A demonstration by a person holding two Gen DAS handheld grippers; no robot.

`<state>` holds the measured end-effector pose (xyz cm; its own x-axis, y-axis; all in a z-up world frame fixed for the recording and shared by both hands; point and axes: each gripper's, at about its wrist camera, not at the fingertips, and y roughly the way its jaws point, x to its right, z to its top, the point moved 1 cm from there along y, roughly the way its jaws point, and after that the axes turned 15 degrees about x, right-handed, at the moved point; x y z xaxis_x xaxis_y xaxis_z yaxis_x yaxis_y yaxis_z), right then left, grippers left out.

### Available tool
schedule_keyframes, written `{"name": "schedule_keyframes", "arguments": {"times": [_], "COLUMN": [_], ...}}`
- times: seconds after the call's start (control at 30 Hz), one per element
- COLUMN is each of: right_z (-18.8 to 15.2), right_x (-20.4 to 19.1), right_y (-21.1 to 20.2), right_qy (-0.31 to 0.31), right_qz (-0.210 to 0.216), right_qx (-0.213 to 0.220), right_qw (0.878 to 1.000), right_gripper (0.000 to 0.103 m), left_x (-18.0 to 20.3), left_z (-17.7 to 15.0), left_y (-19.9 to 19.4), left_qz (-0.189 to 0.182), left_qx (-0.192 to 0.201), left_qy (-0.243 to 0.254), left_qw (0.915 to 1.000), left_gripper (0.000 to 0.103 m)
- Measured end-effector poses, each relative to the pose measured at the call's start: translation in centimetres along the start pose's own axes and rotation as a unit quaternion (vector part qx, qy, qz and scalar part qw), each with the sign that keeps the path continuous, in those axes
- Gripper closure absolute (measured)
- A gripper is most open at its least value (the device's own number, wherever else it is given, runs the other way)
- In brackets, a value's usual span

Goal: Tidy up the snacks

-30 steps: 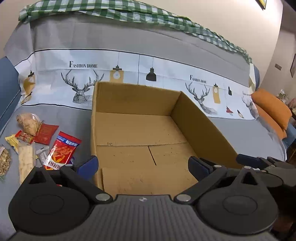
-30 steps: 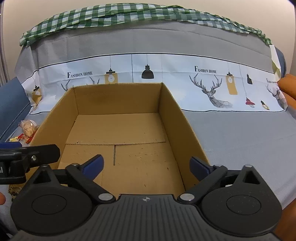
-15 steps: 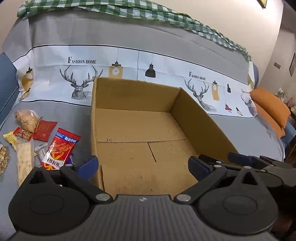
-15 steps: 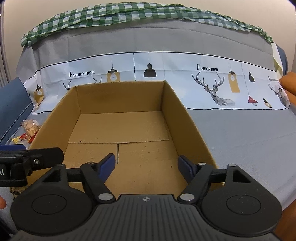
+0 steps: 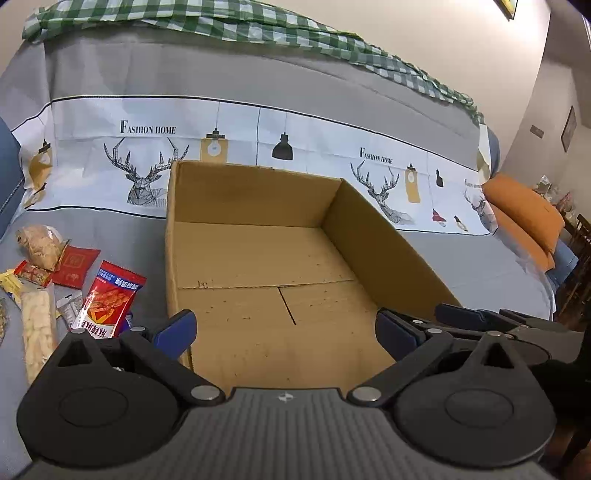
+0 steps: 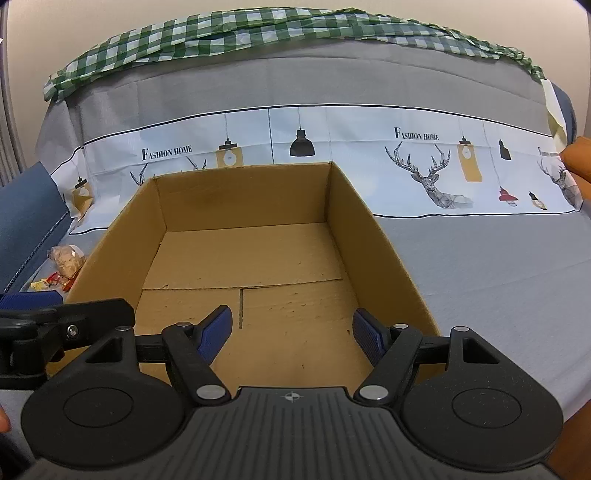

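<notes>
Sofa seat (image 5: 480, 258) with a grey deer-print cover carries everything; green checked cloth (image 5: 221, 29) lies along the top of the backrest. Cardboard box (image 5: 258, 258) sits mid-seat against the backrest, with nothing inside. Snacks sit in a pile at the seat's left end, just beside the box's left wall: red packet (image 5: 110, 302) closest, a long pale pack (image 5: 37, 325), and a clear bag of brownish pieces (image 5: 38, 242) farther back.

Step, as I read it: start of the job, nothing packed yet. Next move likely calls for the left gripper (image 5: 284, 328) to swing left and down onto the red packet; it lies flat, so pinch an edge.

Pose: both grippers hover low at the box's near edge, aimed into it. Left gripper jaws wide apart, nothing between them. Right gripper (image 6: 291, 330) jaws partly apart, also holding nothing.
</notes>
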<state>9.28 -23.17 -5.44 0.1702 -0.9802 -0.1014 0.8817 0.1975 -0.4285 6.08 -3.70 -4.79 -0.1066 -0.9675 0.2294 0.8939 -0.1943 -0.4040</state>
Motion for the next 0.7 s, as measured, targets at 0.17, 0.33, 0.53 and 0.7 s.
{"name": "schedule_keyframes", "arguments": {"times": [0.17,0.33,0.53,0.7], "right_z": [0.1,-0.1,-0.4,-0.4], "right_x": [0.0,-0.4,-0.9,-1.3], "right_y": [0.1,0.2,0.1,-0.1], "right_qy": [-0.004,-0.019,-0.027,-0.023], "right_qz": [0.003,0.003,0.000,-0.005], "right_qx": [-0.001,0.008,0.019,0.012], "right_qw": [1.000,1.000,0.999,1.000], "right_gripper": [0.030,0.029,0.029,0.031], "left_x": [-0.4,-0.4,-0.4,-1.8], "left_z": [0.0,0.1,0.1,0.9], "left_y": [0.2,0.2,-0.4,-2.0], "left_qz": [0.006,0.013,0.021,0.010], "left_qx": [-0.004,-0.006,0.002,0.015], "left_qy": [-0.004,-0.003,0.005,-0.002], "left_qw": [1.0000,0.9999,0.9998,0.9998], "left_gripper": [0.000,0.000,0.000,0.015]}}
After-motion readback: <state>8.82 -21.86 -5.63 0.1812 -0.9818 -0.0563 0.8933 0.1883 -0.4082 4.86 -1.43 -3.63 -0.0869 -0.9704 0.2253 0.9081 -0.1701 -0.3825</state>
